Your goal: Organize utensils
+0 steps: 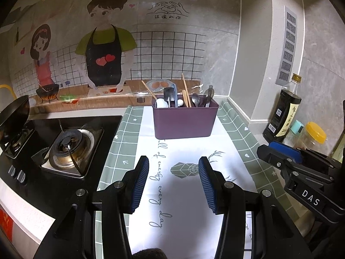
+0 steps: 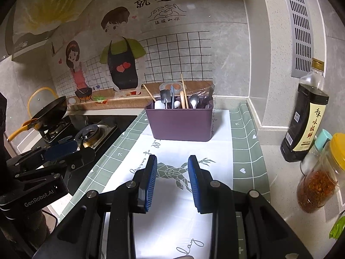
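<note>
Nearest the lenses: left gripper (image 1: 173, 185) with blue ribbed pads spread wide, nothing between them; right gripper (image 2: 172, 182) also parted and empty, gap a bit narrower. Both hang low over the white printed mat with green grid border (image 1: 189, 194), level, pointing straight ahead, side by side – each shows at the edge of the other's view. Further on, at the mat's far end against the wall, the dark purple rectangular plastic utensil caddy (image 1: 185, 120) stands upright. Inside: white ceramic spoons (image 1: 161, 103) on the left, a black spatula (image 1: 168, 93), wooden chopsticks (image 1: 185, 90) leaning, metal spoons (image 1: 196, 99) on the right. No utensil lies loose on the mat. Judgement: either all is already stowed, or sorting hasn't begun – can't tell which. If work remains, next move calls for reaching forward to the caddy and pinching one handle from above. Off to the left, gas stove burner (image 1: 69, 149); right side, dark soy sauce bottle (image 2: 306, 116) and yellow-lidded spice jar (image 2: 321, 179).
</note>
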